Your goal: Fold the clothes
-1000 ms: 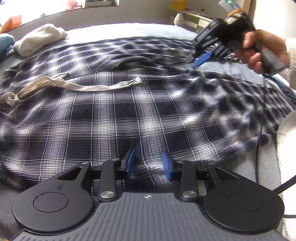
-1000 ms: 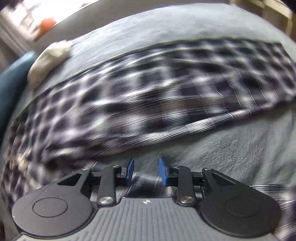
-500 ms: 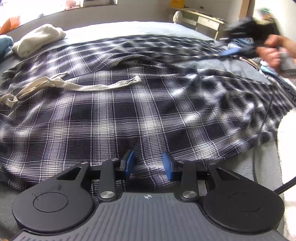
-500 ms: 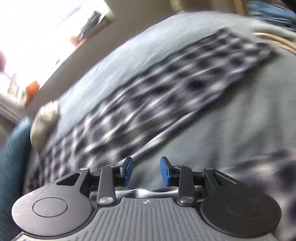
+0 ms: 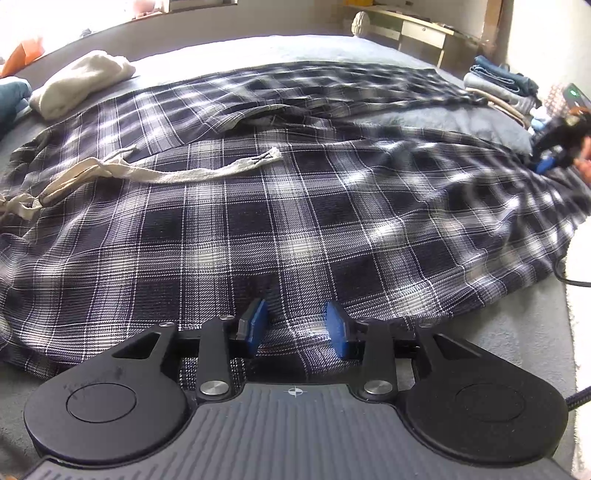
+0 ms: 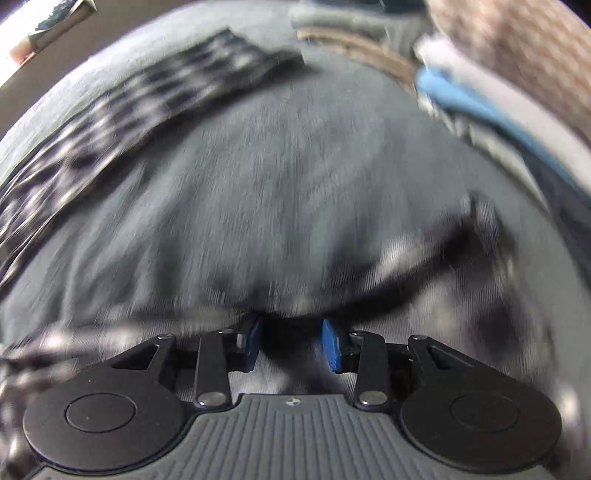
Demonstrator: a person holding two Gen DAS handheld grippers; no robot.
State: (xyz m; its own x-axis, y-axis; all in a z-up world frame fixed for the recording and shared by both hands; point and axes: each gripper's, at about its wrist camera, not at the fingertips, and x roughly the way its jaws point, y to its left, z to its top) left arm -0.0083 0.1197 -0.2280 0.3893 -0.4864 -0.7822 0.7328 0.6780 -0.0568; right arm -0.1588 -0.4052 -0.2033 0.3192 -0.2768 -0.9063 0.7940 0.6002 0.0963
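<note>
Dark blue and white plaid trousers (image 5: 295, 206) lie spread on a grey bed cover (image 5: 424, 122), with a cream drawstring (image 5: 192, 173) at the waist on the left. My left gripper (image 5: 295, 330) sits at the near edge of the trousers, its blue pads pinching a ridge of the cloth. My right gripper (image 5: 550, 155), held by a hand (image 5: 585, 162), is at the far right end of the near leg. In the blurred right wrist view it (image 6: 290, 339) has dark plaid cloth (image 6: 424, 266) bunched between its pads. The far leg (image 6: 166, 85) lies beyond.
A cream folded cloth (image 5: 81, 81) lies at the back left of the bed. A stack of folded clothes (image 5: 498, 85) sits at the right edge, with a wooden desk (image 5: 413, 29) behind it. A black cable (image 5: 569, 280) trails off the right side.
The right gripper swept from above the far leg's middle out to the right end of the trousers. The cloth on that side is blurred and shifting. The left gripper stayed put.
</note>
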